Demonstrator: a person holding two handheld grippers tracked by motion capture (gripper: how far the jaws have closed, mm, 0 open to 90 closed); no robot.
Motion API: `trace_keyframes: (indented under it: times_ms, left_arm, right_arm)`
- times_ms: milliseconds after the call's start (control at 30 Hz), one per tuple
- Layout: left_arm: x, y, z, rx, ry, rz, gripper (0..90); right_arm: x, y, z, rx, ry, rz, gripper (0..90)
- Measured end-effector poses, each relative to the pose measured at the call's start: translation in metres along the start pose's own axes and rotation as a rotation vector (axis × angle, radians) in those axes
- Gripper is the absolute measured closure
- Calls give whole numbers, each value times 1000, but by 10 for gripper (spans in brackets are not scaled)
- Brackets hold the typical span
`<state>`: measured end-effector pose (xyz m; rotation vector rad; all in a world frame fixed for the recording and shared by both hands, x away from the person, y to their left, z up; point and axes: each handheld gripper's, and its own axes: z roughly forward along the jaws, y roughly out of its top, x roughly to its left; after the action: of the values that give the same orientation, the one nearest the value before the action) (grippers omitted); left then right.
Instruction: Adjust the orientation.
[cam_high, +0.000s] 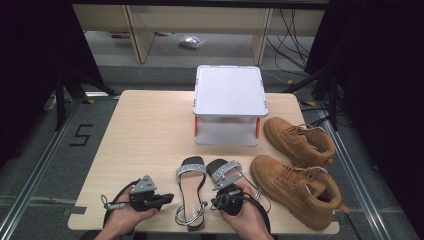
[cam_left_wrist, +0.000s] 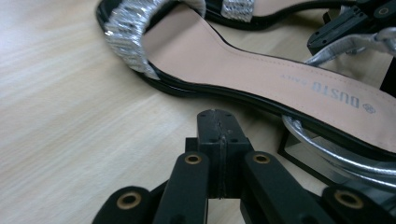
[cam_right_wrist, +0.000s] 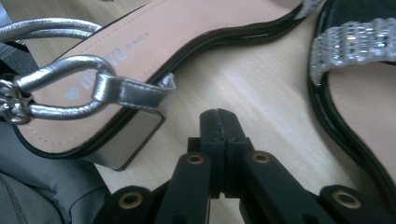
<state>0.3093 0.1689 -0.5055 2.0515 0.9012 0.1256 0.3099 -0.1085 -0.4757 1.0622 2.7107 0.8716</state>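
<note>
In the high view we find the heel end of the right sandal (cam_high: 226, 175) covered by the right gripper (cam_high: 227, 201) and the hand holding it, and both forearms are cut off by the bottom edge. In the left gripper view, the left sandal (cam_left_wrist: 261, 74) runs out past the top and right edges. On the floor beyond the table (cam_high: 145, 135), we cannot make out the small pale bundle (cam_high: 191, 41).

Table (cam_high: 145, 135) (sandals (cam_high: 190, 192), boots (cam_high: 297, 185), box (cam_high: 229, 105))
</note>
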Motion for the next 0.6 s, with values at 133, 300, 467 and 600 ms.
trace_keyframes:
  times_ms: [133,300,467,600]
  left_arm:
    - [-1,2,12,38,-8,-8,895]
    - [0,10,23,66,-26,-4,894]
    - [3,14,23,83,-15,-4,894]
    - [7,12,21,88,-13,-9,894]
  right_arm:
    - [1,3,8,15,15,-17,900]
    - [8,11,20,29,55,-29,900]
    - [13,16,27,32,61,-26,900]
    - [16,19,33,21,89,-5,900]
